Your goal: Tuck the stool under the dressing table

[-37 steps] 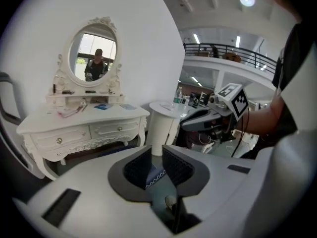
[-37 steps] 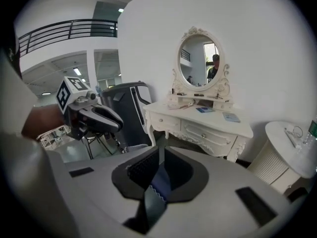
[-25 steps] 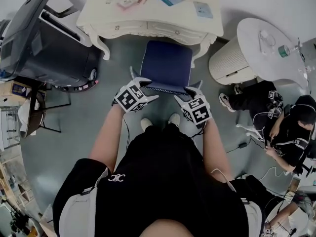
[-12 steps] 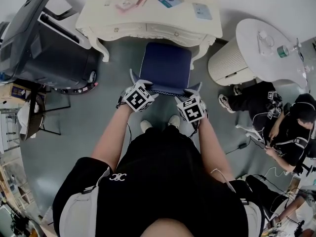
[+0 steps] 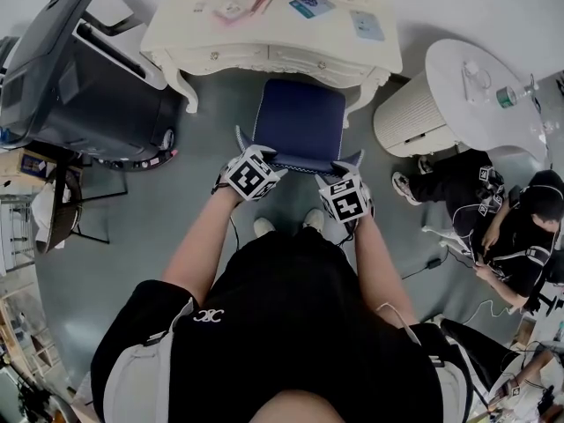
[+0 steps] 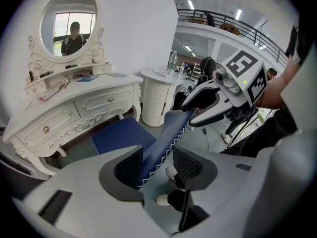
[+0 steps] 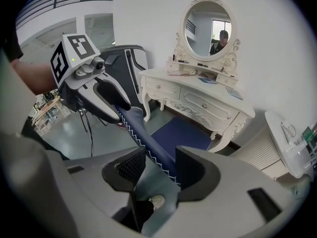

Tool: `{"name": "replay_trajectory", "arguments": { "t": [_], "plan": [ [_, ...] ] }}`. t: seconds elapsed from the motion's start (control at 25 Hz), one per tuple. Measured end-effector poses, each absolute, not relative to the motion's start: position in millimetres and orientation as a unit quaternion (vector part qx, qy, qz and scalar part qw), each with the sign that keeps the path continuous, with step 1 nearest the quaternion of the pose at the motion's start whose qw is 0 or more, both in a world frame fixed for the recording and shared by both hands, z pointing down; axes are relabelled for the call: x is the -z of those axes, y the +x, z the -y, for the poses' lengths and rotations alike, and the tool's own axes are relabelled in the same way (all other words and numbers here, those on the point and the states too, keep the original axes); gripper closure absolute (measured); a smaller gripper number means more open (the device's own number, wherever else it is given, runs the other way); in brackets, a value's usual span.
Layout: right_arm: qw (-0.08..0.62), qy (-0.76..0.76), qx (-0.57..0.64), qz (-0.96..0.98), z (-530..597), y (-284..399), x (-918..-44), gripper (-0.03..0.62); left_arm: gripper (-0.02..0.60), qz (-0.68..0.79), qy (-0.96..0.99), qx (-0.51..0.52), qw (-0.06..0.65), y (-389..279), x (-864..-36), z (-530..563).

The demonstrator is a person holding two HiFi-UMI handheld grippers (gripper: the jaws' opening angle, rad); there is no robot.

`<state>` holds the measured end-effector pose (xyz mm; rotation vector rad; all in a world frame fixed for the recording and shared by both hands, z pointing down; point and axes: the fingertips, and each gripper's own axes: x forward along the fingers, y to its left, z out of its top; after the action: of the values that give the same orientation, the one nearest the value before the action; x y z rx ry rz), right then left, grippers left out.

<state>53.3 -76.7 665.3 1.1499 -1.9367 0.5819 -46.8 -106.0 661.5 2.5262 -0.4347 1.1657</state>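
The stool (image 5: 300, 117), with a dark blue padded seat trimmed in white zigzag, stands in front of the white dressing table (image 5: 264, 42), its far part under the tabletop. My left gripper (image 5: 260, 151) is at the seat's near left corner and its jaws are closing. The seat edge (image 6: 158, 145) runs between the pads, against one pad with a gap at the other. My right gripper (image 5: 339, 161) is at the near right corner. The seat edge (image 7: 153, 155) also lies between its jaws, with a gap on one side.
A large black machine (image 5: 79, 69) stands left of the dressing table. A white ribbed round side table (image 5: 458, 86) stands to its right. A person (image 5: 502, 218) sits on the floor at the right among cables. My shoes (image 5: 264, 226) are just behind the stool.
Both grippers have dropped onto the stool's near edge and drawn closer together. The left jaws have narrowed around the seat edge.
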Motion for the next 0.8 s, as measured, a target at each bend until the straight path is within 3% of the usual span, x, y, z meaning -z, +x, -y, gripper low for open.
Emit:
{"name": "replay_trajectory", "arguments": {
  "t": [0.8],
  "plan": [
    [0.387,0.478,-0.192,0.765,126,26,-660,0.39,0.385,0.198,0.888,-0.38,0.163,-79,-656,147]
  ]
}}
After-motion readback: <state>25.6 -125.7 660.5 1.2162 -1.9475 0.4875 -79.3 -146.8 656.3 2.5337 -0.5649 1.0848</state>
